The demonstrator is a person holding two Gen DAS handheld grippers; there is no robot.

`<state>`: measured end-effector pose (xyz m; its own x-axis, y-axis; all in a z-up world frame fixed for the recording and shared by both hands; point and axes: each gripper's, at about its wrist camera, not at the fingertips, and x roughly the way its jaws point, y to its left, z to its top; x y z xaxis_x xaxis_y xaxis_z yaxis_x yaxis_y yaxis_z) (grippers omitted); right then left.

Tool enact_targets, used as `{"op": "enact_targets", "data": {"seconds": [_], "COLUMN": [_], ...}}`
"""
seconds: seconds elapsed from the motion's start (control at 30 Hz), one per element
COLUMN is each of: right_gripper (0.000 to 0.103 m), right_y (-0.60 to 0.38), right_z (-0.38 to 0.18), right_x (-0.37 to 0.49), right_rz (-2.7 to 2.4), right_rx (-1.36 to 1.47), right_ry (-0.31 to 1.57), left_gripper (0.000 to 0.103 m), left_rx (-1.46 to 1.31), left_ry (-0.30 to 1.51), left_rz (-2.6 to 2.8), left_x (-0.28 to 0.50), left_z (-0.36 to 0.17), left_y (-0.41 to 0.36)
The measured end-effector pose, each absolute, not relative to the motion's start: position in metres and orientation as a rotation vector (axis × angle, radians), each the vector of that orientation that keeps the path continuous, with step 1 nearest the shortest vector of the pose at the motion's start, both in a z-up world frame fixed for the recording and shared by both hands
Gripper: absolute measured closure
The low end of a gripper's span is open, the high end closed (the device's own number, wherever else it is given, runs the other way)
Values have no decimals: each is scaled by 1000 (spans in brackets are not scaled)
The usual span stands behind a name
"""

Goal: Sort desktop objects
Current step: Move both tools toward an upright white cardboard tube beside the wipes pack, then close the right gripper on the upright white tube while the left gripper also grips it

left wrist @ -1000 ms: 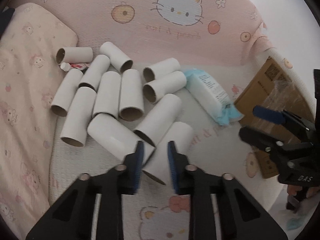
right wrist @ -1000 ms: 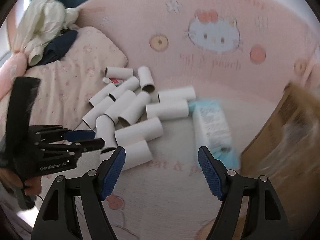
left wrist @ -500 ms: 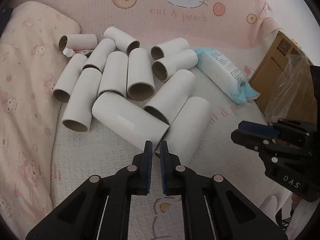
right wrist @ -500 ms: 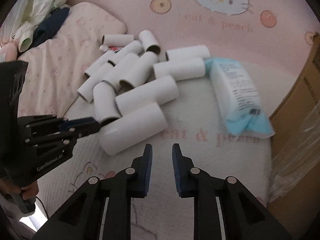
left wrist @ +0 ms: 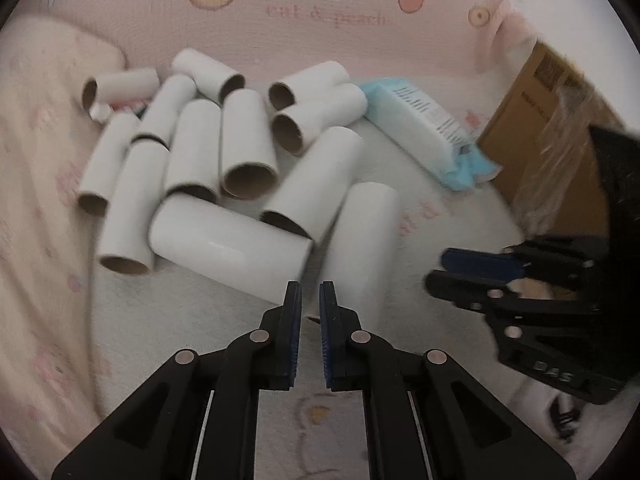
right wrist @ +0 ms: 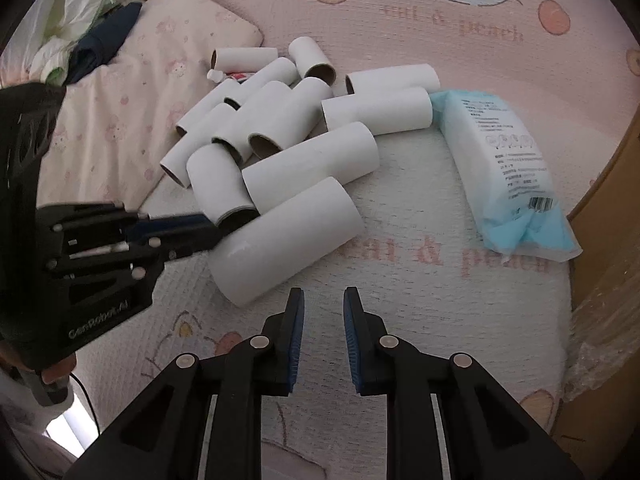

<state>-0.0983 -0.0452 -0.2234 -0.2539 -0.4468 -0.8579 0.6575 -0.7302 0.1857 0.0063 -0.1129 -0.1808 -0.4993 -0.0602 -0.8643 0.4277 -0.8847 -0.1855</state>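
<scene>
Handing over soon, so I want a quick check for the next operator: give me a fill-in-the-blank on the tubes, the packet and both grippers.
The cardboard tubes are coloured ____.
The packet beside them is white and ____.
The left gripper holds ____.
The right gripper has its jaws ____.
Missing: white; blue; nothing; shut

Black tongs, blue pads, silver rivets.

right hand-held gripper: closed, empty | nearest cardboard tube: just ahead | tissue pack: right
</scene>
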Motion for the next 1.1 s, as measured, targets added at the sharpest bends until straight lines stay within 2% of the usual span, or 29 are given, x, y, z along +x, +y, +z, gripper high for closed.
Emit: {"op": "enact_targets", "data": {"seconds": [0.13,0.27,0.43,0.57,0.63,0.7,0.77,0.87,0.97,1.1], "right_gripper": [86,86,86,85,80,68,62,60,55,55], "right_y": [-42,-38,-30,-19,-14,-9,-5,-3,-3,-2], "right_z": [-225,-224,-224,-223,-221,-220,-218,-213,-214,-217], "right_x": [-102,-103,-107,-109,-111,-113,-113,-112,-115,-116], "right_rz": [-2018,-2030,-2042,-2081,-2094,-2097,-2105,-2121,-2126,-2118], "right_rx": [1325,1338,1380,1400,1404,1407,1409,1384,1384,1397], "right_ry": [233,212,185,176,164,141,128,132,151,129], "left_gripper": [95,94,90,89,89,89,89,89,88,86], "left_rx": [1357,1382,1382,1392,1397,1417,1430,1420,1427,1412], "left_ry": [714,801,915,1080,1117,1144,1157,1170,1211,1231], "left_rz": [-2449,-2499,-2540,-2531,-2537,-2541,-2540,-2546,-2540,-2513], "left_x": [5,-5,-20,-30,-34,-41,-45,-49,-52,-53], "left_z": [-184,-186,-189,-197,-199,-201,-202,-203,-206,-207], "left_y": [-114,-111,-104,-104,-104,-102,-101,-100,-104,-114]}}
